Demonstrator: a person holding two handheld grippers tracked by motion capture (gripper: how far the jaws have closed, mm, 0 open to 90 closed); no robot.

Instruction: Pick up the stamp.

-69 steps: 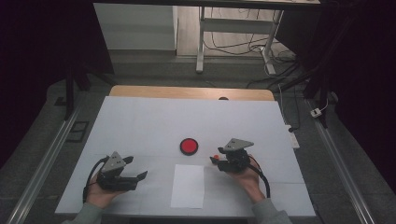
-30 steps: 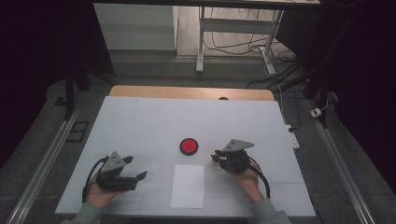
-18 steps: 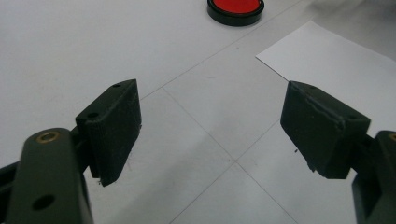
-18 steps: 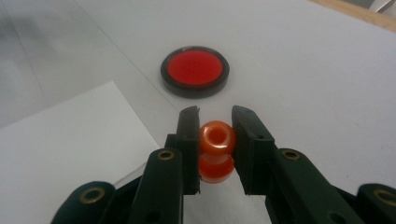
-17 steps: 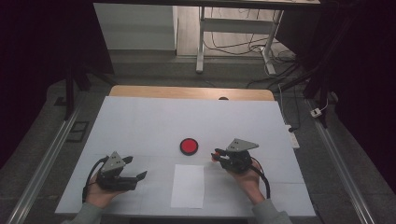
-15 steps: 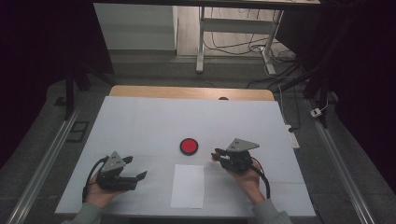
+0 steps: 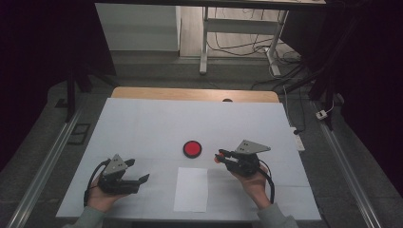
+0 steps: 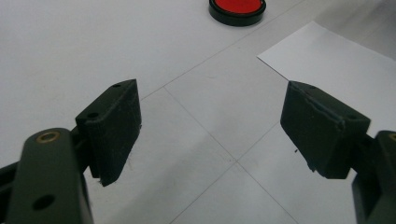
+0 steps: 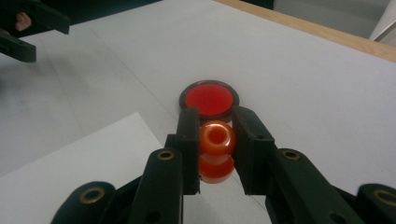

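An orange bead (image 9: 215,150) is being gripped by the right gripper (image 7: 221,156) near the red dish (image 7: 192,148), probably for dropping in. The left gripper (image 8: 212,135) is being held open over the table (image 7: 142,123).

A white-topped table with a light wooden far edge (image 7: 195,94) stands on grey floor (image 7: 57,123) in a dim room, with a white metal-legged bench (image 7: 237,28) and loose dark cables (image 7: 247,47) beyond.

Both grippers are black; the left gripper (image 7: 142,179) and right gripper (image 7: 219,155) each carry a grey three-cornered plate, brass-ringed screw holes and a looping black cable; grey sleeves cover the wrists.
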